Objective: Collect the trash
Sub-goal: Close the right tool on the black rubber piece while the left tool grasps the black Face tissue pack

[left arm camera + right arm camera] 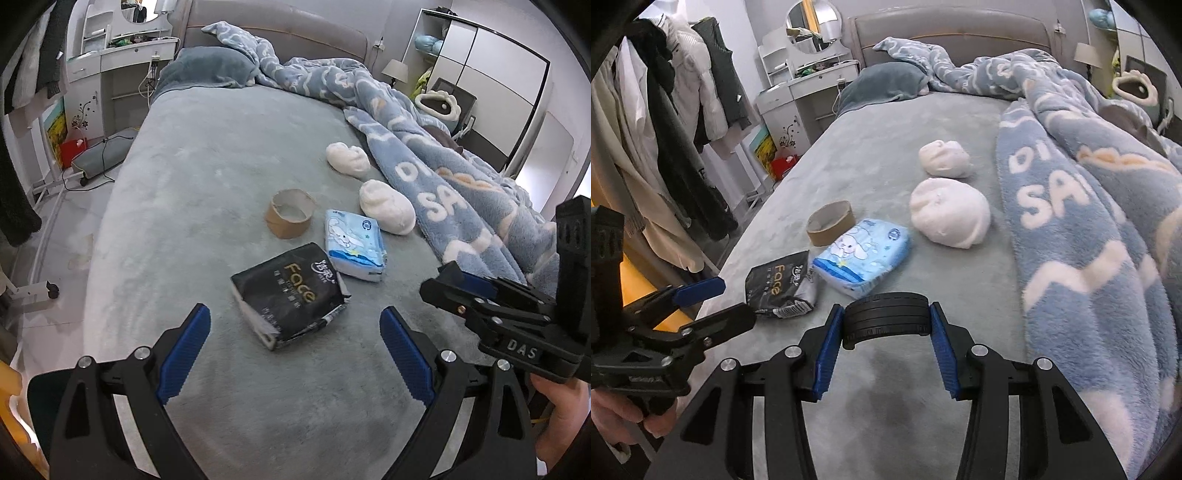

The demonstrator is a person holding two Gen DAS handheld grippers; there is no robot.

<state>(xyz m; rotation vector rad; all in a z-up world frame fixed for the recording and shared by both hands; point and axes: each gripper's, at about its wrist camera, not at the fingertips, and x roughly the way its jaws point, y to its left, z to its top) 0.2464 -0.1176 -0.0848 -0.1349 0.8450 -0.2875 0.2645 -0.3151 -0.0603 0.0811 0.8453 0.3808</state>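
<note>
Left gripper (295, 332): jaws spread wide with nothing between the blue pads; it hangs over the near part of the bed, pointing down at the black packet; in the right wrist view it shows at the left edge, held by a hand (624, 413)
Cardboard tape core (290, 212): an empty brown ring standing on its edge face on the grey cover, left of the other litter; just beyond the black packet and just beside the blue packet
Black packet (290, 293): a crumpled black tissue pack printed "Face", lying flat on the bed nearest the left gripper; its far corner lies just beside the blue packet, and I cannot tell whether they touch
Blue packet (354, 242): a light blue tissue pack with a cartoon print, lying flat between the tape core and the nearer white bundle
White bundles (386, 206): two soft white lumps on the cover, one nearer and one (347, 157) farther back, both close to the edge of the blanket
Blanket (443, 177): fleecy blue with white letters, heaped along the right side of the bed
Right gripper (886, 319): clenched on a black ribbed disc (886, 315); both blue pads press its sides; it is held above the grey bed cover (879, 122), near the blue packet
</note>
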